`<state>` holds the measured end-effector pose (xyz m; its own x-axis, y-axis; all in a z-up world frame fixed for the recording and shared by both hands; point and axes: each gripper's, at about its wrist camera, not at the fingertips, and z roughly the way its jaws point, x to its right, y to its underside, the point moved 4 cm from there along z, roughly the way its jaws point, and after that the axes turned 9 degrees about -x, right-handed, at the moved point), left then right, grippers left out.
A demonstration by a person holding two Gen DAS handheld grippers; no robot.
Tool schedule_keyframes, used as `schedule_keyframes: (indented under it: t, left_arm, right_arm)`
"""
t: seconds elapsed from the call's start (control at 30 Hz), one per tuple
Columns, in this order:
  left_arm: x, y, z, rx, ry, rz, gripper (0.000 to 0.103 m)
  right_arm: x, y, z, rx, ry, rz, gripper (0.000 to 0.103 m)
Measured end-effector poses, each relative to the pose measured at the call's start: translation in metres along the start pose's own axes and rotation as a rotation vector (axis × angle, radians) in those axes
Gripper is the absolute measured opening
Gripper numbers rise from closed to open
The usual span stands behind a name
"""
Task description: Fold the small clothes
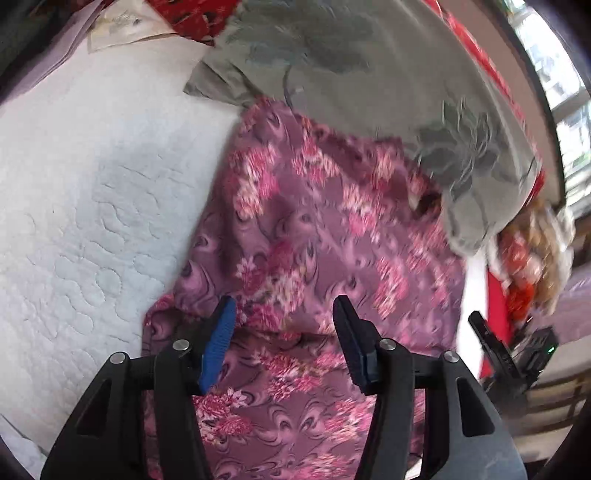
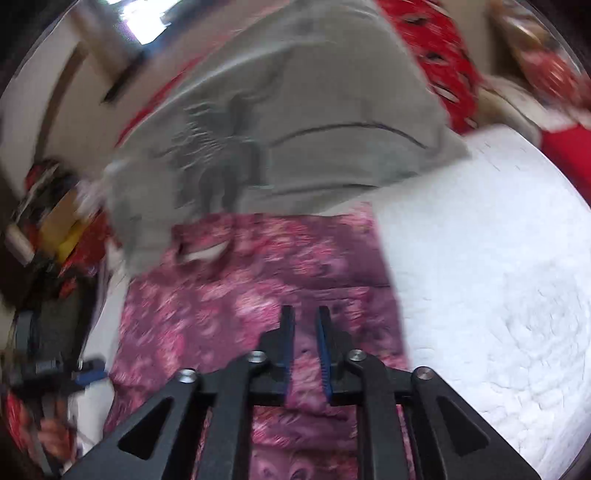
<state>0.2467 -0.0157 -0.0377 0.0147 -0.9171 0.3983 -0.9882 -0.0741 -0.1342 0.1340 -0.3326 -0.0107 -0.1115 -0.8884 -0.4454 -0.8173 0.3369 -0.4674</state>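
Note:
A purple garment with pink flowers [image 1: 314, 221] lies spread on a white quilted bed cover [image 1: 92, 184]. My left gripper [image 1: 284, 301] hangs just above its near part, open wide, with nothing between the blue pads. In the right wrist view the same purple garment [image 2: 258, 295] lies under my right gripper [image 2: 306, 310]. Its jaws stand a narrow gap apart and the cloth shows through the gap, not pinched. A grey garment with a dark print [image 1: 369, 92] [image 2: 295, 129] overlaps the purple one's far edge.
Red patterned fabric [image 1: 184, 14] [image 2: 443, 55] lies beyond the grey garment. The white cover [image 2: 480, 277] stretches to the right of the purple garment in the right wrist view. Blurred clutter [image 2: 55, 221] sits off the bed's edge. A bright window [image 1: 569, 110] is at far right.

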Motion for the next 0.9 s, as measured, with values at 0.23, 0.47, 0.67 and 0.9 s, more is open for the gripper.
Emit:
schedule_keyframes:
  t: [0.23,0.47,0.67,0.9]
  left_arm:
    - [0.013,0.026,0.030,-0.110,-0.137,0.079,0.058]
    - [0.009,0.090,0.026,-0.147,-0.178,0.163,0.058]
    - [-0.005,0.133,0.015,-0.197,-0.177,0.195,0.059]
    - [-0.049,0.167,-0.029,-0.202,-0.119,0.153,0.059]
  right_arm:
    - [0.000,0.029,0.032,-0.236,0.077,-0.069,0.027]
    - [0.010,0.092,0.006,-0.367,0.145,-0.146,0.027]
    - [0.022,0.146,-0.038,-0.353,0.109,-0.088,0.028]
    - [0.049,0.204,-0.096,-0.315,0.072,0.017,0.036]
